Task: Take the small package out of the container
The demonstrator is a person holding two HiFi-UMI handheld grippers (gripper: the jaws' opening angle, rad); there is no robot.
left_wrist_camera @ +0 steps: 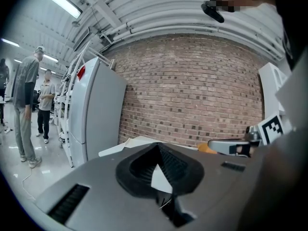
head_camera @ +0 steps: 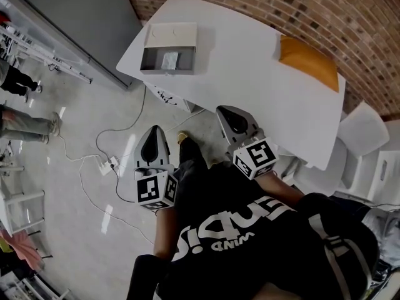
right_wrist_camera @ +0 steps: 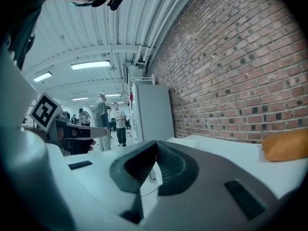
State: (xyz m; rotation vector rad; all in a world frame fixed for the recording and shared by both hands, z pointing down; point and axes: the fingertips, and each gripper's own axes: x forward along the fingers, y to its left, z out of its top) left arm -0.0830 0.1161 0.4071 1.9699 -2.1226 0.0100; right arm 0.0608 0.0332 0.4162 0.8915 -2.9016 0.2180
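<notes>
One white table (head_camera: 250, 74) carries one open grey container (head_camera: 150, 61) and one orange pouch (head_camera: 307, 61). One small package (head_camera: 170, 60) lies inside the container as a pale, slightly shiny, crinkled packet on the grey floor. Two grippers are held short of the table's near edge, the left gripper (head_camera: 154, 131) (left_wrist_camera: 158, 144) and the right gripper (head_camera: 228, 112) (right_wrist_camera: 155, 142), each with its jaws closed tip to tip on nothing.

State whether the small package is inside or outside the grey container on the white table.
Inside: the head view shows the small package lying within the walls of the open grey container.
</notes>
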